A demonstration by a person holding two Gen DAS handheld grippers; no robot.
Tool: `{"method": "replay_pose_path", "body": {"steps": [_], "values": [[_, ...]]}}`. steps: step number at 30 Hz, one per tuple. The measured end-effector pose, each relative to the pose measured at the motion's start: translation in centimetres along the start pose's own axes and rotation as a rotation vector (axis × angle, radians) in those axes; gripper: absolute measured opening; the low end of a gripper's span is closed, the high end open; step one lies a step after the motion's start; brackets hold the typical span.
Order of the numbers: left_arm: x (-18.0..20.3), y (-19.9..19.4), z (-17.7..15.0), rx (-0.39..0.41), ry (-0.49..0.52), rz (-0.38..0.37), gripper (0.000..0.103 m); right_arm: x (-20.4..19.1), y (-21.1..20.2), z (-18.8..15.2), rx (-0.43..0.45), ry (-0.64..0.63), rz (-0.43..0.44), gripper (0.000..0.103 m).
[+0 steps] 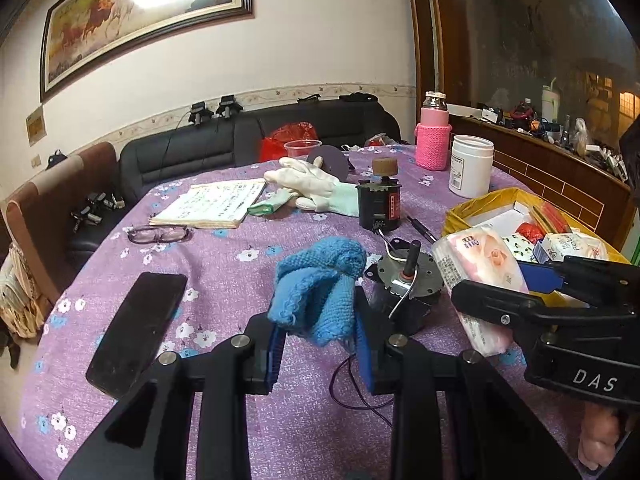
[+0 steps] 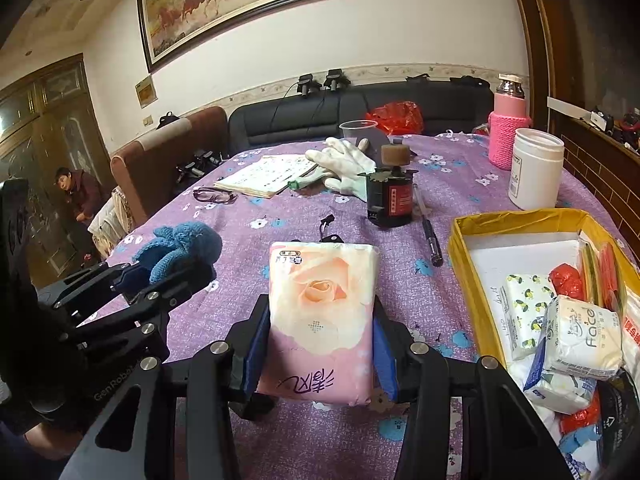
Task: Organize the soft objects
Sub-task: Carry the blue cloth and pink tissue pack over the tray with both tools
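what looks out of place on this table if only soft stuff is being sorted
The small motor with loose wires beside the yellow box and the black part with a cork knob near the white gloves are hard hardware among the soft things. Nothing looks spilled.

left wrist: close, faces forward-down | right wrist: same | shared: table [image 1: 248, 280]

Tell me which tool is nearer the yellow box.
Right. The right tool, clamped on the pink tissue pack, sits just beside the yellow box. The left tool, gripping the blue knitted piece, is farther away on the other side.
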State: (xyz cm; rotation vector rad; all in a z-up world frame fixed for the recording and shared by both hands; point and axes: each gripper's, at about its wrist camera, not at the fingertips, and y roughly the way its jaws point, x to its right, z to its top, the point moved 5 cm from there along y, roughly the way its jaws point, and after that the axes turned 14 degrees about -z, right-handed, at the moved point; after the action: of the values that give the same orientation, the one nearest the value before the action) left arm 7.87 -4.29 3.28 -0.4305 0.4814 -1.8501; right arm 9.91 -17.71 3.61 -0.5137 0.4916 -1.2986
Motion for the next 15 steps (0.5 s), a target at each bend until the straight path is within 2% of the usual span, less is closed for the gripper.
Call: {"method": "replay_pose_path", "body": {"steps": [15], "values": [[0.92,-0.58,0.14,0.033,0.062,0.045,0.029,0.32,-0.47,0.20,0.014,0.009,-0.001,0.050]]}}
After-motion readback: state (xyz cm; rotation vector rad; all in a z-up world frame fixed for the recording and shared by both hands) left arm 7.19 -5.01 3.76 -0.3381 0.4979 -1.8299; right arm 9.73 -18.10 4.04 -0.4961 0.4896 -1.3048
